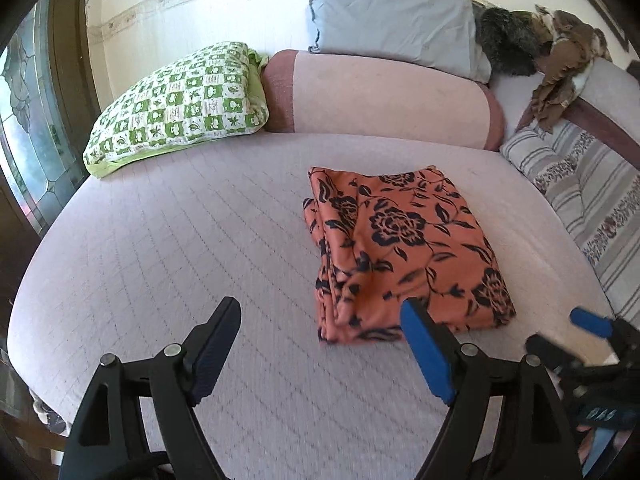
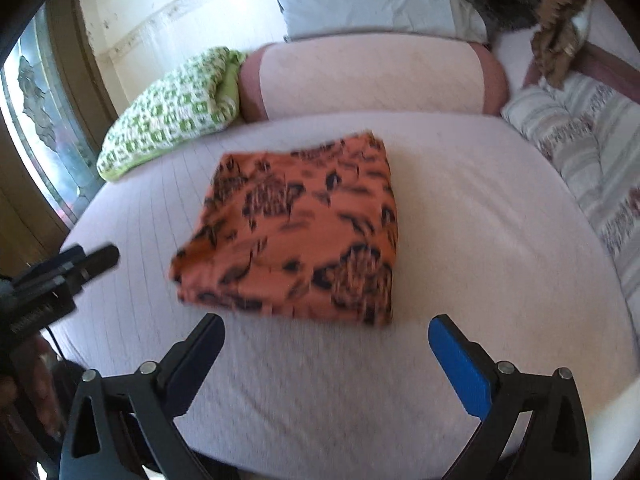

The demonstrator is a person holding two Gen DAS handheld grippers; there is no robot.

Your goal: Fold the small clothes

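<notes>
One orange fabric garment with a black floral print (image 2: 292,232) is seen folded into a compact rectangle on the pale quilted bed (image 2: 480,240). Both the left gripper (image 1: 320,320) and the right gripper (image 2: 326,334) are held wide, empty. Folding is judged essentially complete.

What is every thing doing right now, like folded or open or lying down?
orange flowered cloth: folded into a stack, lying flat on the bed, nothing holding it.
left gripper: jaws open, empty.
right gripper: jaws open, empty.
green checked pillow: lying tilted at the bed's far left.
pink bolster: lying on its side.
blue pillow: leaning against the wall.
</notes>
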